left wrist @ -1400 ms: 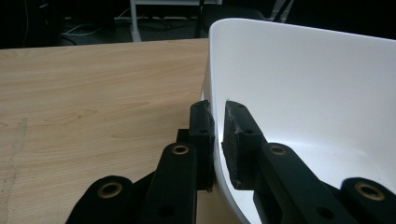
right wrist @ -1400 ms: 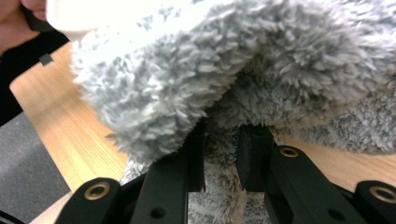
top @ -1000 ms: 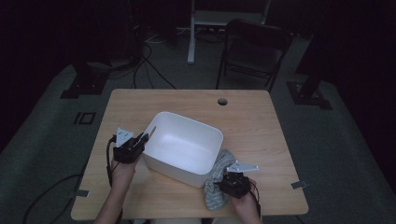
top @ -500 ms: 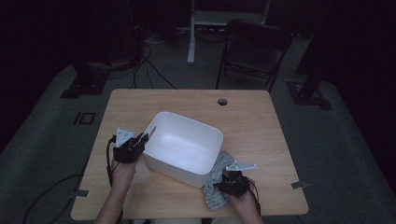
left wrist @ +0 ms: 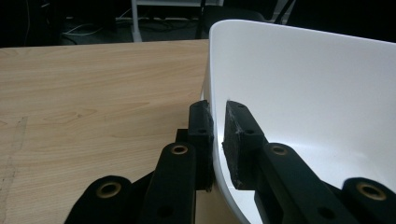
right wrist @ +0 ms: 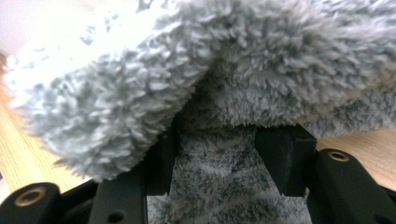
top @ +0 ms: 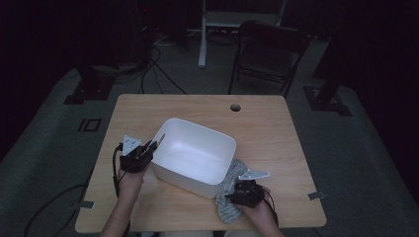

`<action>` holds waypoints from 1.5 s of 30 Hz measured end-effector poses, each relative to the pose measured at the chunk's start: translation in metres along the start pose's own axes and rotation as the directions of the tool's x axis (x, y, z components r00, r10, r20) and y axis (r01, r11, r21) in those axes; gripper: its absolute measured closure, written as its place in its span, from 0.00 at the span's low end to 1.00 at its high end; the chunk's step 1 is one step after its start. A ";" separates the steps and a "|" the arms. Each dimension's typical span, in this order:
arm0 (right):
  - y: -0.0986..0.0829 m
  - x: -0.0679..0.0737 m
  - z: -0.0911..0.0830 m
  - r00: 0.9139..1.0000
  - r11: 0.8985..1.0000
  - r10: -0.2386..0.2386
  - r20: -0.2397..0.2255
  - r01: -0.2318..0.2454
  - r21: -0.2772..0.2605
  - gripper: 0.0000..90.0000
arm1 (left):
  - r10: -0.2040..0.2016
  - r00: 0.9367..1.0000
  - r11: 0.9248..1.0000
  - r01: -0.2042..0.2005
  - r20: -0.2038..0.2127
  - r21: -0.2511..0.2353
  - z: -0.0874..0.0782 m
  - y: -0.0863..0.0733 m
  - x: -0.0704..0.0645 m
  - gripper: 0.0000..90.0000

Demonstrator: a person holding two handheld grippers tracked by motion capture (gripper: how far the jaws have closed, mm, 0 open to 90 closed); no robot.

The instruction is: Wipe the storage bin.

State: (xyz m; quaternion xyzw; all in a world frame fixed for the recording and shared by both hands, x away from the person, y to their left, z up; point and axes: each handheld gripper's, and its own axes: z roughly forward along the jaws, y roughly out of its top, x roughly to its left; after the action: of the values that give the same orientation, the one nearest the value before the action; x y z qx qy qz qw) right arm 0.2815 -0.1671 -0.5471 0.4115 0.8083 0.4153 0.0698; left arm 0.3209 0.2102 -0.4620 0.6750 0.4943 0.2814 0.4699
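Bin gripped at left, fleece at right

Dark room, folding chair (top: 269, 54) behind a wooden bench (top: 276, 133). White bin (top: 195, 155) sits mid-bench. Grey fleece cloth (top: 229, 190) lies just beside the bin's near right corner. Left hand-held gripper (top: 148, 146): jaws narrow, clamped over the bin's left rim, one jaw inside, one outside. Right hand-held gripper (top: 233, 195): jaws partly open, cloth bunched between them and over them.
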 end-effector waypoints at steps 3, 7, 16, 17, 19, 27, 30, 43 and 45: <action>0.001 0.001 0.001 0.999 0.999 -0.029 0.015 0.029 0.017 0.52 | 0.000 1.000 1.000 0.000 0.000 0.000 0.000 0.000 0.000 0.90; 0.002 0.000 0.002 1.000 0.999 -0.031 0.006 0.030 0.026 0.54 | -0.002 1.000 1.000 0.002 0.002 -0.001 0.000 0.000 0.000 0.90; 0.003 0.005 0.000 0.999 0.999 -0.034 -0.028 0.035 0.031 0.81 | -0.003 1.000 1.000 0.003 0.000 -0.008 0.000 -0.001 0.000 0.90; 0.003 0.005 0.000 0.999 0.999 -0.029 -0.031 0.030 0.033 0.82 | -0.009 1.000 1.000 0.009 0.001 -0.010 0.000 -0.001 0.000 0.89; 0.004 0.005 -0.002 0.999 0.999 -0.029 -0.032 0.031 0.035 0.84 | 0.004 1.000 1.000 -0.004 -0.005 -0.010 0.000 -0.001 0.000 0.89; 0.024 0.029 -0.065 0.993 0.985 -0.098 -0.063 0.087 -0.150 0.85 | -0.003 1.000 1.000 0.002 -0.013 -0.012 0.000 -0.001 -0.001 0.90; 0.030 0.038 -0.084 0.990 0.973 -0.128 -0.066 0.112 -0.201 0.85 | -0.002 1.000 1.000 0.001 -0.020 -0.012 0.000 -0.001 -0.001 0.91; 0.028 0.055 -0.063 0.991 0.975 -0.133 -0.013 0.129 -0.181 0.84 | 0.026 1.000 1.000 -0.025 0.013 -0.010 0.000 -0.001 0.000 0.91; 0.023 0.055 -0.055 0.991 0.979 -0.135 -0.008 0.132 -0.155 0.84 | 0.032 0.999 0.999 -0.032 0.013 -0.006 0.000 -0.001 0.000 0.91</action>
State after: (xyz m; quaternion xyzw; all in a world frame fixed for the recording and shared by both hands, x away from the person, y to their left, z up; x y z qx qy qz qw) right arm 0.2349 -0.1538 -0.4819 0.3457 0.8002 0.4748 0.1217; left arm 0.3204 0.2101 -0.4624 0.6832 0.4795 0.2857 0.4708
